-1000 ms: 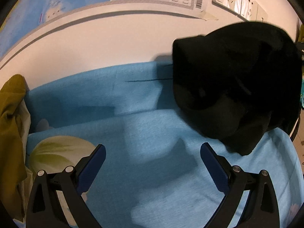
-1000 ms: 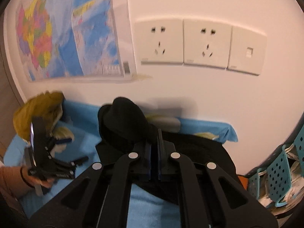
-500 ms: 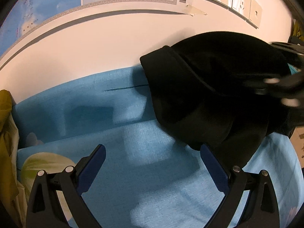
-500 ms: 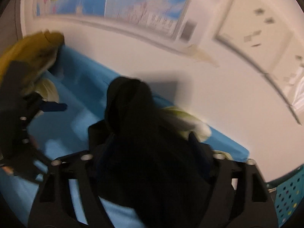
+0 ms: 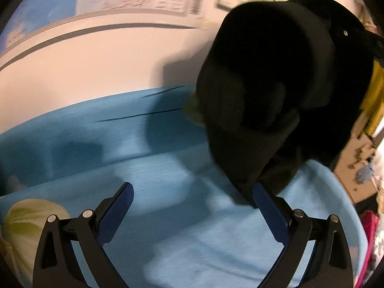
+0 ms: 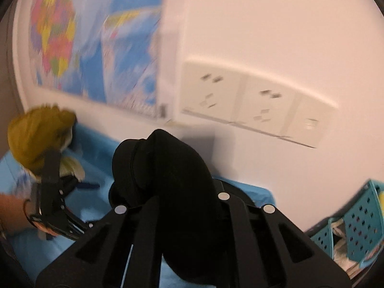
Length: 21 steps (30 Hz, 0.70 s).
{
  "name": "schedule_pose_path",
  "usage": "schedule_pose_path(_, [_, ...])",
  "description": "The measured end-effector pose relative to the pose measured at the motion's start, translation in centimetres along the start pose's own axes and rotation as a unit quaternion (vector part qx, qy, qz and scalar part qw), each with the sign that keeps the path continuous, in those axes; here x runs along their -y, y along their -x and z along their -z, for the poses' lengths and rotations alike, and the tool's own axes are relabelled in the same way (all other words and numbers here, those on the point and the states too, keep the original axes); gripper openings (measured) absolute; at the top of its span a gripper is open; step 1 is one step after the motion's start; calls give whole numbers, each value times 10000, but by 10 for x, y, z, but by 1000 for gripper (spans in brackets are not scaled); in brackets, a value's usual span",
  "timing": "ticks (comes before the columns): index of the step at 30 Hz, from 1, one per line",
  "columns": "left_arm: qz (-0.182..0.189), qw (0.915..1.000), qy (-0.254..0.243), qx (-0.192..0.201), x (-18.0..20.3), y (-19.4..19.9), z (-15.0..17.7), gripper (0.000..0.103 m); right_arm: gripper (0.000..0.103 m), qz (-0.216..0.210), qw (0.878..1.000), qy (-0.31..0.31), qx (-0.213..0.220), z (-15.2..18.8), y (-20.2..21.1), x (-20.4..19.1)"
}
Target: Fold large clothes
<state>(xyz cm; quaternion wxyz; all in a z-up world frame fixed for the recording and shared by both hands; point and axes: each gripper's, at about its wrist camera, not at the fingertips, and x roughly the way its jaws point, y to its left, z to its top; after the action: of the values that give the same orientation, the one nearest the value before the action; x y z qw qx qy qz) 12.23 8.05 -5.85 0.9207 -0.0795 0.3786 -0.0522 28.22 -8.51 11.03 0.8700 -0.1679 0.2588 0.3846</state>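
Right gripper [image 6: 184, 206] clamped on black garment [image 6: 168, 175], cloth bunched over its closed fingers, lifted above blue sheet [image 6: 96, 196]. Left gripper [image 5: 192, 206] open, empty, fingers over sheet, garment beside right finger. Right view only: teal basket [image 6: 357, 218] right of sheet, holding papers; olive cloth [image 6: 36, 134] at sheet's far left; sockets [image 6: 252, 100] on wall.

I count one black garment [image 6: 168, 175] at twelve o'clock from my right claw, one olive garment [image 6: 36, 136] at ten, one blue sheet [image 5: 168, 216], one wall map [image 6: 96, 48], three wall plates [image 6: 259, 103] at one o'clock, one teal basket [image 6: 355, 223] at four.
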Motion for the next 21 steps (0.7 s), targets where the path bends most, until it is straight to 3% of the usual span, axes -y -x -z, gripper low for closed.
schedule_pose_path(8, [590, 9945, -851, 121, 47, -4, -3, 96, 6, -67, 9948, -876, 508, 13, 44, 44])
schedule_pose_path(12, [850, 9944, -626, -110, 55, -27, -17, 96, 6, -89, 9934, -983, 589, 20, 52, 49])
schedule_pose_path(18, [1059, 9846, -1313, -463, 87, -61, -22, 94, 6, -85, 9917, -1088, 687, 25, 60, 59])
schedule_pose_path(21, [1148, 9741, -1727, -904, 104, -81, -19, 78, 6, -77, 9894, -1230, 772, 28, 65, 68])
